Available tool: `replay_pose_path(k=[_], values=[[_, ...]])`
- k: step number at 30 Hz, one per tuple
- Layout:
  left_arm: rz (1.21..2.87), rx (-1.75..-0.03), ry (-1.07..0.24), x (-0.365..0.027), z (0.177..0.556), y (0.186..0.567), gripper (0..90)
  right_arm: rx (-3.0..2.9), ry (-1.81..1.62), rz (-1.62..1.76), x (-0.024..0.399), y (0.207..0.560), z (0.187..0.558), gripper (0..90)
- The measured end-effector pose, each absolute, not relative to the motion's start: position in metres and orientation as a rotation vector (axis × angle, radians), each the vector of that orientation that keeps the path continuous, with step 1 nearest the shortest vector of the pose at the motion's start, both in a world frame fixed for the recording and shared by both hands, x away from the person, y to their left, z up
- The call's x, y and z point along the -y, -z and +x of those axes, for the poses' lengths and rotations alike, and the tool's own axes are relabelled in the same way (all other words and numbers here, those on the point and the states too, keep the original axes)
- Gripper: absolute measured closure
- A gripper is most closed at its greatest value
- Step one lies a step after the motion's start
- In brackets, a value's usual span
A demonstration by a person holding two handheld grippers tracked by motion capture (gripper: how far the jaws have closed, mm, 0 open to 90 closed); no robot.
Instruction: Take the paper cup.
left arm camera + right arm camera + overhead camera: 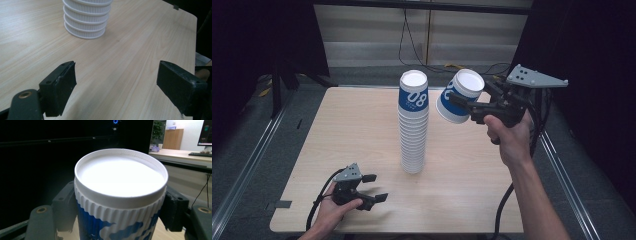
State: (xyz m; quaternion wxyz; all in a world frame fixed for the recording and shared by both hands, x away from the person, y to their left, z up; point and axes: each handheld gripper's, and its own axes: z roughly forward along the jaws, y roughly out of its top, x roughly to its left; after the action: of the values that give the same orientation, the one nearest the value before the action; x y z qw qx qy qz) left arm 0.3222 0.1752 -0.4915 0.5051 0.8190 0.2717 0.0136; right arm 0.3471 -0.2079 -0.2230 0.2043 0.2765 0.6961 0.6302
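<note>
Dark curtains close in both sides of the scene, with a pale wall panel and loose cables on the floor behind a light wooden counter with rounded corners. Near the middle of the counter stands a tall stack of cups, upside down, white and ribbed along its height, the topmost one wrapped in a blue band with white numerals; in the left gripper view the stack's lowest rims rest flat on the wood. Just beside the top of the stack, toward the counter's right edge and well above the surface, the right gripper carries a single cup of the same blue-and-white kind, tilted so that its white base faces up and toward the far edge. Its jaws pinch the cup from both sides, as the right gripper view shows, pads pressed against the ribbed wall just under the rim of the cup's base. The left gripper rests low near the counter's front-left corner, held in a hand, its jaws spread wide with nothing between them.
</note>
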Motion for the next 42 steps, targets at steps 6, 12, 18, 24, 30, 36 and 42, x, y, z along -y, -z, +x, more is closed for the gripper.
replay_pose_path(k=[6, 12, 18, 24, 30, 36, 42], values=[[1.990, -0.631, -0.029, -0.167, 0.321, 0.488, 15.8, -1.987, -1.732, 0.808, 0.209, 0.245, 0.350, 28.3], [1.979, -0.594, -0.014, -0.163, 0.319, 0.483, 15.8, -1.993, -1.742, 0.836, 0.214, 0.263, 0.352, 28.3], [1.978, -0.572, -0.032, -0.157, 0.323, 0.476, 16.2, -2.017, -1.722, 0.869, 0.213, 0.286, 0.353, 28.2], [1.974, -0.570, -0.021, -0.149, 0.326, 0.475, 16.2, -2.077, -1.706, 0.872, 0.203, 0.308, 0.356, 28.2], [1.970, -0.548, -0.019, -0.137, 0.329, 0.472, 16.2, -2.111, -1.726, 0.857, 0.196, 0.323, 0.356, 28.1], [1.940, -0.528, -0.016, -0.125, 0.331, 0.463, 16.3, -2.132, -1.748, 0.832, 0.194, 0.334, 0.353, 28.1], [1.949, -0.496, -0.028, -0.109, 0.331, 0.459, 16.2, -2.156, -1.752, 0.843, 0.195, 0.349, 0.350, 28.1]])
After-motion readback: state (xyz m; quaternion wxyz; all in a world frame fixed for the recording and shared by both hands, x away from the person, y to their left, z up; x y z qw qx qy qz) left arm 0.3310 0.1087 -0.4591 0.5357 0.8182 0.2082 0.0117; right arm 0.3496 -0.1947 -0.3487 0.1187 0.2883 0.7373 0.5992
